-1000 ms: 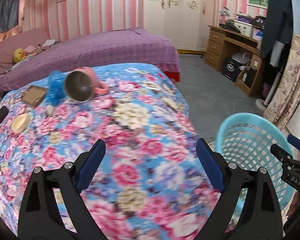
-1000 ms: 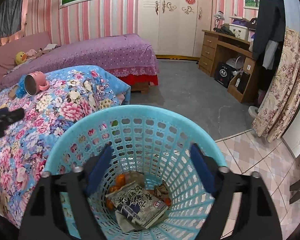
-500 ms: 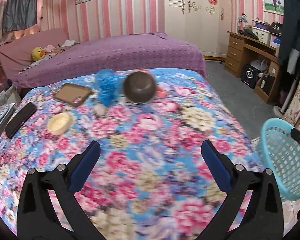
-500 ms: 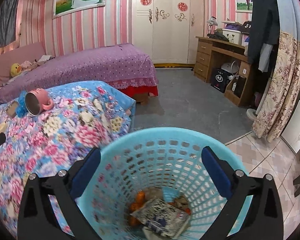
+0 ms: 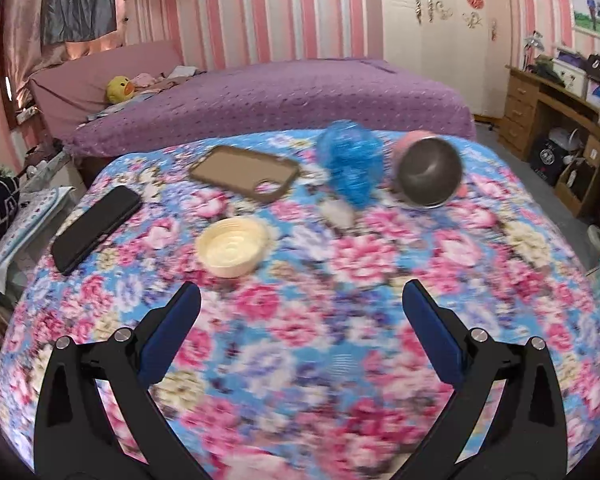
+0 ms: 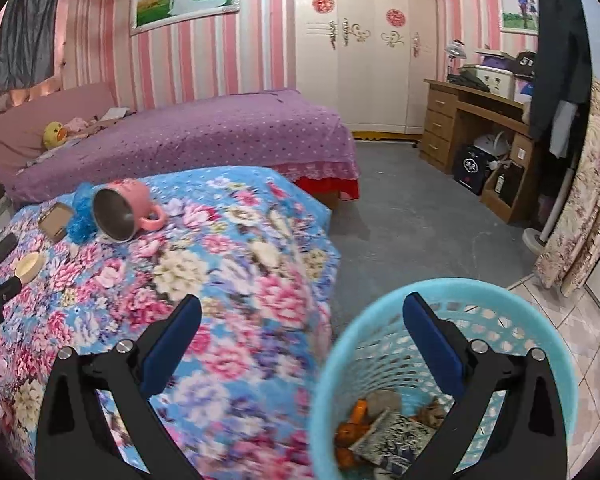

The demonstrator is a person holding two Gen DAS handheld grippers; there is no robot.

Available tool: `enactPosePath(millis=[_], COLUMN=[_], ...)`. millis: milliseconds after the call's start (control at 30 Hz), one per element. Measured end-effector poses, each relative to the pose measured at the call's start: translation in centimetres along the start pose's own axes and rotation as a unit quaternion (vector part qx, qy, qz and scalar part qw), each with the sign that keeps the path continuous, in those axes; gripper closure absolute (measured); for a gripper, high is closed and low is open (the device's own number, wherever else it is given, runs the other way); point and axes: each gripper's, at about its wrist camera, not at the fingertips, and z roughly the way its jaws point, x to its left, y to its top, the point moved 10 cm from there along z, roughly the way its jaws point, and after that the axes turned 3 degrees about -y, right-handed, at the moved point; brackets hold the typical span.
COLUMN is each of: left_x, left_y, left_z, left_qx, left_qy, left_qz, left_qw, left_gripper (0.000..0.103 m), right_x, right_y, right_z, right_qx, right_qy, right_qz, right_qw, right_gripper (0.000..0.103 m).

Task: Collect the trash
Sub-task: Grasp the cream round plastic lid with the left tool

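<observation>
My left gripper (image 5: 300, 320) is open and empty above the floral cover of the table (image 5: 300, 360). Ahead of it lie a cream round lid (image 5: 231, 251), a small crumpled scrap (image 5: 338, 212), a blue mesh ball (image 5: 350, 164), a tipped pink mug (image 5: 428, 172), a brown phone case (image 5: 246, 172) and a black phone (image 5: 98, 226). My right gripper (image 6: 302, 328) is open and empty above the rim of the turquoise basket (image 6: 380, 312), which holds a printed wrapper (image 6: 388, 436) and orange peel (image 6: 352, 424).
A purple bed (image 6: 188, 132) stands behind the table. A wooden desk (image 6: 484, 120), a hanging dark coat (image 6: 560, 52) and a floral curtain (image 6: 580, 208) are at the right. Grey floor (image 6: 420, 232) lies between them.
My left gripper has swung left, from the table's basket side to face the objects on it. My right gripper has shifted left off the basket's centre toward the table edge.
</observation>
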Motion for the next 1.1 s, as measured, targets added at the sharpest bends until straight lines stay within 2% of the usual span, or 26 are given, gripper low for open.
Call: enactPosePath(millis=[267,500,667,867,1067,1100], left_x=[4.9,5.8,6.4,6.9,7.9,7.9], left_y=[-0.4,-0.8,0.0,-0.1,0.5,0.7], left_z=[3.1,6.2,7.6,9.4,11.1,11.1], left_qx=[0.026,0.075,0.078,0.111,0.120,0.117], left_qy=[0.029,0.005,0.004,-0.009,-0.004,-0.003], left_qz=[-0.007,-0.038,-0.048,-0.058,-0.061,-0.057], left_qw=[0.9992,0.9964,0.9958,0.9921,0.9909,0.9915], left_gripper=[0.006,0.006,0.006,0.006,0.006,0.009], right_x=[5.6,9.7,10.7,12.1,14.2,14.6], right_y=[0.0,0.4,0.8,0.9,0.9,0.9], right_z=[1.8,2.9,3.8,5.1,5.9,6.1], right_qx=[0.013,0.018,0.024,0.027,0.033,0.035], right_qy=[0.018,0.041,0.050,0.026,0.039,0.041], right_qz=[-0.025,-0.045,-0.032,-0.068,-0.075,-0.075], right_qw=[0.999,0.998,0.998,0.997,0.996,0.996], right_gripper=[0.005,0.005,0.005,0.005,0.005,0.005])
